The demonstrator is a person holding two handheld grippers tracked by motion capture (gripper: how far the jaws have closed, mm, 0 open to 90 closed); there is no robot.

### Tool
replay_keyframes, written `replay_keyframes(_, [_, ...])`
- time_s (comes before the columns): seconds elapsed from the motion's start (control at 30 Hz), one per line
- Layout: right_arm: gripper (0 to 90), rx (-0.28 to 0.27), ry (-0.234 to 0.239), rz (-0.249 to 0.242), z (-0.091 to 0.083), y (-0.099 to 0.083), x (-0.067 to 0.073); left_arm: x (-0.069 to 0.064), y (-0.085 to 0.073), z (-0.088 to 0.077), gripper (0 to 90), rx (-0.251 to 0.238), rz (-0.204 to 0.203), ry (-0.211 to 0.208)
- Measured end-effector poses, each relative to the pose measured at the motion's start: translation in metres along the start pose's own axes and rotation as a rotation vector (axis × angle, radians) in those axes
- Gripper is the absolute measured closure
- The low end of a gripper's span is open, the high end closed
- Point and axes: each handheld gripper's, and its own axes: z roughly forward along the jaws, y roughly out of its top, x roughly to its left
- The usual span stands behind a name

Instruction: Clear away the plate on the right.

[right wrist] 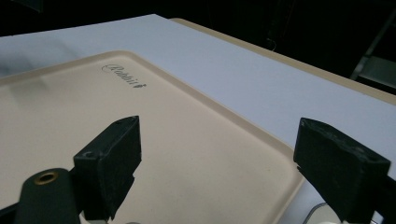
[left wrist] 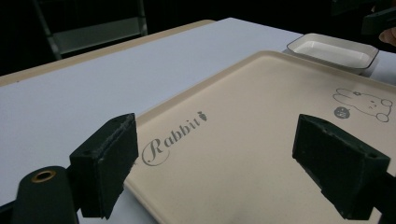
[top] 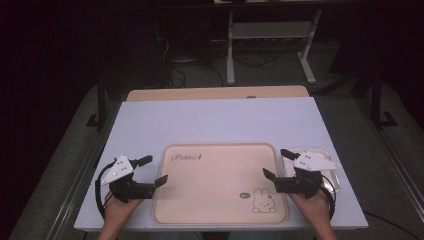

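Dark room, white bench point(top: 215, 120); my left claw point(top: 151, 171) and right claw point(top: 278, 164) gape empty beside the tray point(top: 215, 190); closing crookedly could skid it into the small dish point(left wrist: 334, 51).

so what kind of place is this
Probably a lab or data-recording workspace, not a home: a white work table in a dark room, cables on the floor behind it, and a person holding a hand-held gripper in each hand.
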Motion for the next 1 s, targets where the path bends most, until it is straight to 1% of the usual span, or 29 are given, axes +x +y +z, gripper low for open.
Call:
replay_keyframes(0.27, [14.3, 0.003, 0.007, 0.005, 0.0, 0.0, 0.001, 0.001, 0.0, -0.001, 13.8, -0.002, -0.003, 0.002])
replay_keyframes(0.53, [14.3, 0.003, 0.004, 0.01, -0.001, 0.0, 0.001, 0.003, 0.0, -0.004, 13.8, -0.009, -0.007, 0.006])
replay_keyframes(0.77, [14.3, 0.016, 0.005, 0.015, -0.003, -0.002, 0.0, 0.003, 0.0, -0.006, 13.8, -0.015, -0.011, 0.01])
replay_keyframes(0.83, [14.3, 0.014, 0.01, 0.028, -0.005, -0.002, -0.001, 0.004, -0.001, -0.006, 13.8, -0.016, -0.012, 0.012])
replay_keyframes(1.0, [14.3, 0.014, 0.014, 0.045, -0.011, -0.003, -0.002, 0.005, -0.001, -0.007, 13.8, -0.019, -0.017, 0.013])
